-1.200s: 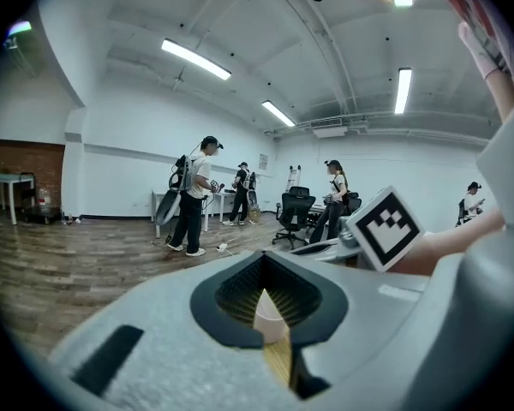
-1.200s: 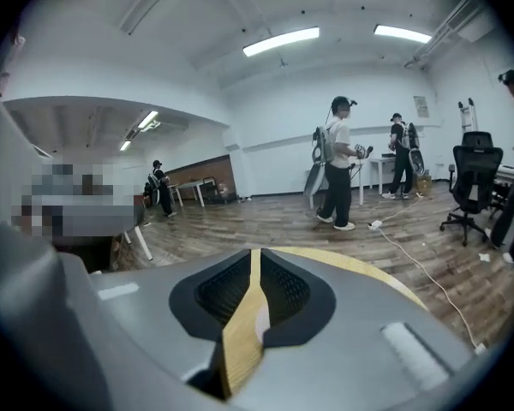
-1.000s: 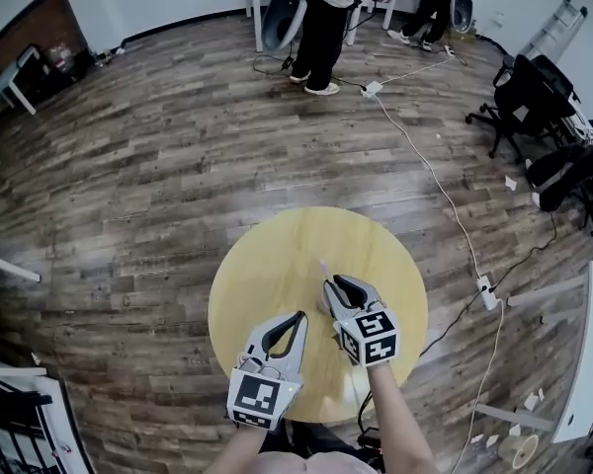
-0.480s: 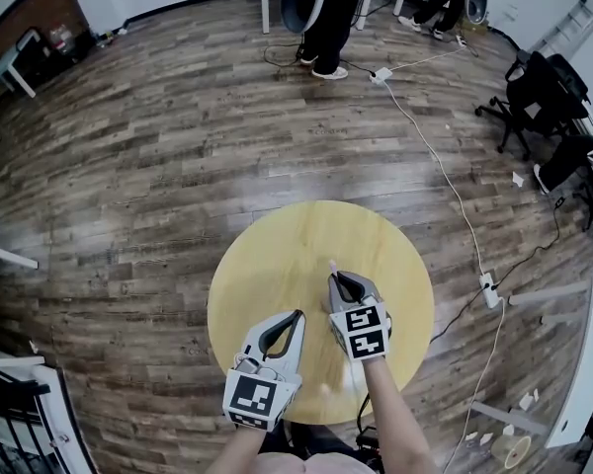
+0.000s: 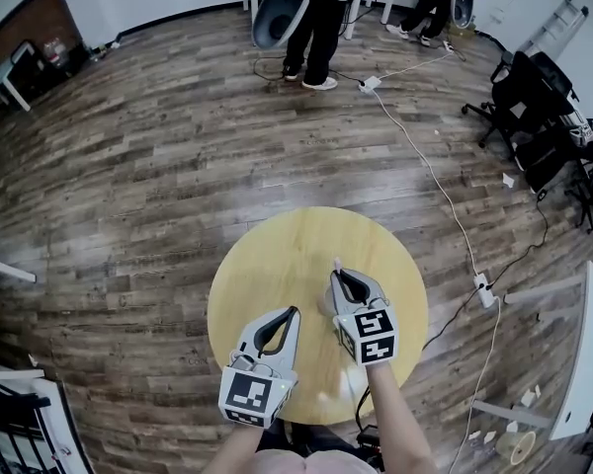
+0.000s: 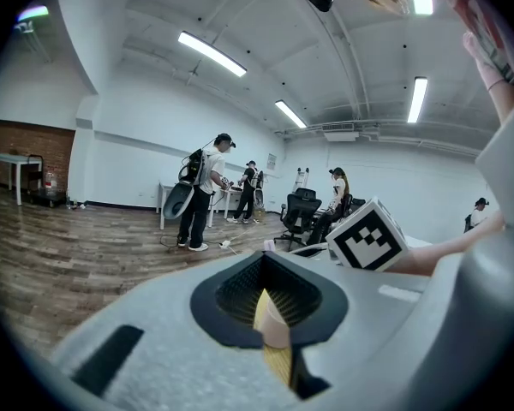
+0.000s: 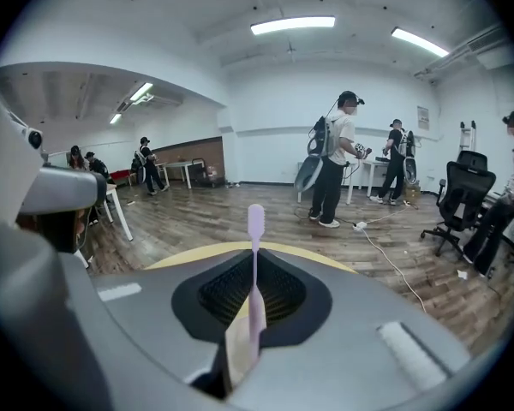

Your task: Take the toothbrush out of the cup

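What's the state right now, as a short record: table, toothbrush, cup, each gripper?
table: round, yellow wooden top
toothbrush: pink, upright, brush head up
right gripper: shut on the toothbrush handle
left gripper: jaws together, nothing between them, over the table's near side
cup: cannot be made out clearly in any view
toothbrush vs cup: cannot tell whether it is clear of the cup yet
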Demonstrator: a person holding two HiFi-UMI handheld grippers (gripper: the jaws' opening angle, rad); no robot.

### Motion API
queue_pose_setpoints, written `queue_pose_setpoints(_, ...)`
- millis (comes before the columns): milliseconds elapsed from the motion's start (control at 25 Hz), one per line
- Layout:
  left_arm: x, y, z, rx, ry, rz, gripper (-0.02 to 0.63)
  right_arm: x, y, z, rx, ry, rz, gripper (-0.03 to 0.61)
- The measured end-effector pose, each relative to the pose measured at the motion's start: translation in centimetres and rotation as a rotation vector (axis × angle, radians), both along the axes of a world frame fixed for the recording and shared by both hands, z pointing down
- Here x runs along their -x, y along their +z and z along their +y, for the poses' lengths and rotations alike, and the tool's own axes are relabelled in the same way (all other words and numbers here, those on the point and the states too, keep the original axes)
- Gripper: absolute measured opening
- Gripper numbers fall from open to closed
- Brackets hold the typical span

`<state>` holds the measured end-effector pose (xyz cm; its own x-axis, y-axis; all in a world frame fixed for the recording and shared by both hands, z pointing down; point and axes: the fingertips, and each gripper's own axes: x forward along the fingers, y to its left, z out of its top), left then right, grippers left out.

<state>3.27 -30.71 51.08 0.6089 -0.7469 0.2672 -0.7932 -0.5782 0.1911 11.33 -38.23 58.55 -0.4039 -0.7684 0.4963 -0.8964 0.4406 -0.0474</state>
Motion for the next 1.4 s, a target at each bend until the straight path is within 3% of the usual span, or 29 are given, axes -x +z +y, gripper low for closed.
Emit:
queue_pose_setpoints(440,0.1,-6.9,1.3,-0.179,0.04,0.019,-0.003,-1.9,-11.0,5.8,-0.231,0.091,-0.145,0.02)
queue_pose_setpoints(760,-0.3,-12.1,4.7,-0.304,0.05,0.041,-0.003,-4.3,-17.1,12.6,-0.381,0.126,-0.175,0.02)
queue_pose_setpoints(960,-0.6,-14.3,7.5,-0.359,0.051,0.052,-0.003,-5.2,-19.0,16.5,-0.427,0.134,-0.196,0.02)
queue_pose_setpoints(1400,-1.1,-14.9,10.4,-0.392,0.02,0.033,-0.003,-6.7,-20.4,20.2,-0.464,0.128,-0.196,0.02)
